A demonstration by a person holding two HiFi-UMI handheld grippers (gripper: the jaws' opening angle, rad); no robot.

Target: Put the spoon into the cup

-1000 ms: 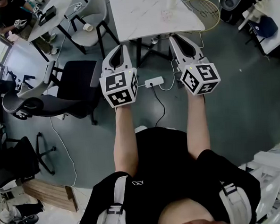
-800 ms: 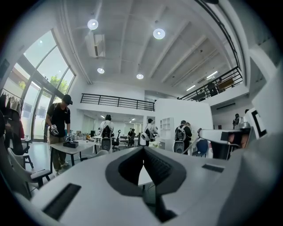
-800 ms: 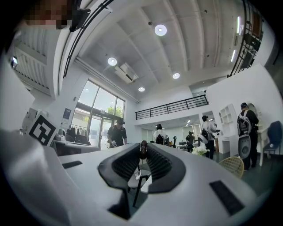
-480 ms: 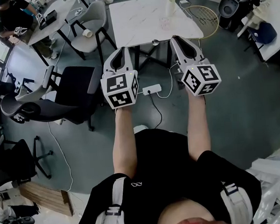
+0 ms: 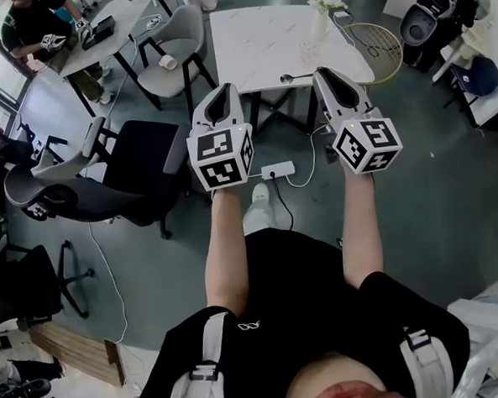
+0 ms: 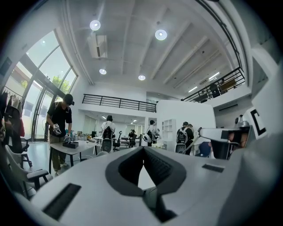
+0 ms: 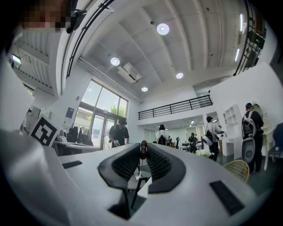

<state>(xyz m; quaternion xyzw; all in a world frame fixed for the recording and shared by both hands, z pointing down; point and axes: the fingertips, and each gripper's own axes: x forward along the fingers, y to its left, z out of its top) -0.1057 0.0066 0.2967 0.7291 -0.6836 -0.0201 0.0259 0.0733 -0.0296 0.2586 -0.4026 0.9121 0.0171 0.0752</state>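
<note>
My right gripper [image 5: 320, 74] is shut on a metal spoon [image 5: 290, 78], whose bowl sticks out to the left over the near edge of the white marble table [image 5: 256, 42]. In the right gripper view the spoon [image 7: 143, 150] shows as a dark oval pinched between the fingertips. A clear cup [image 5: 311, 39] stands faintly visible on the table's right side, next to a vase of white flowers [image 5: 323, 3]. My left gripper [image 5: 223, 93] is level beside the right one, short of the table, its jaws meeting at the tips with nothing between them [image 6: 142, 148].
A grey chair [image 5: 172, 47] stands at the table's left and a black office chair [image 5: 134, 171] on the floor further left. A power strip [image 5: 278, 169] and cables lie under my arms. A racket [image 5: 375, 39] leans at the table's right. People work at a table [image 5: 96, 35] far left.
Both grippers have moved forward together toward the marble table, the spoon still held. The spoon's bowl now reaches over the table's near edge.
</note>
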